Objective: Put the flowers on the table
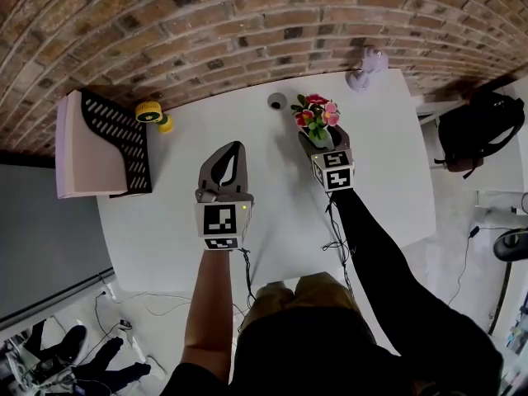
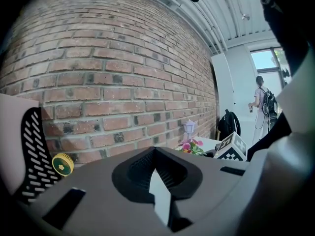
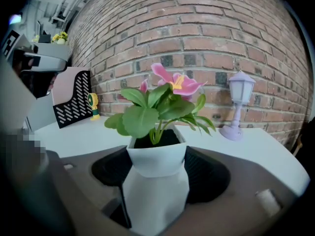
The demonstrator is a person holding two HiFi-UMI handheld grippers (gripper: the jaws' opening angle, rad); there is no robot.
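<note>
The flowers (image 1: 316, 112) are pink blooms with green leaves in a small white pot (image 3: 156, 166). They sit near the back middle of the white table (image 1: 379, 163). My right gripper (image 1: 323, 141) is shut on the pot, with the dark jaws pressing both its sides in the right gripper view (image 3: 157, 157). Whether the pot rests on the table or hangs just above it is hidden. My left gripper (image 1: 234, 149) is over the table's middle, to the left of the flowers. It is shut with nothing in it, and its tips meet in the left gripper view (image 2: 155, 150).
A brick wall (image 1: 206, 31) runs behind the table. A lilac lamp (image 1: 367, 66) stands at the back right, a small grey round object (image 1: 276, 101) just left of the flowers. A yellow mini fan (image 1: 152, 113) and a pink-and-black file holder (image 1: 103, 143) stand at the left. A black backpack (image 1: 478, 130) lies beyond the right edge.
</note>
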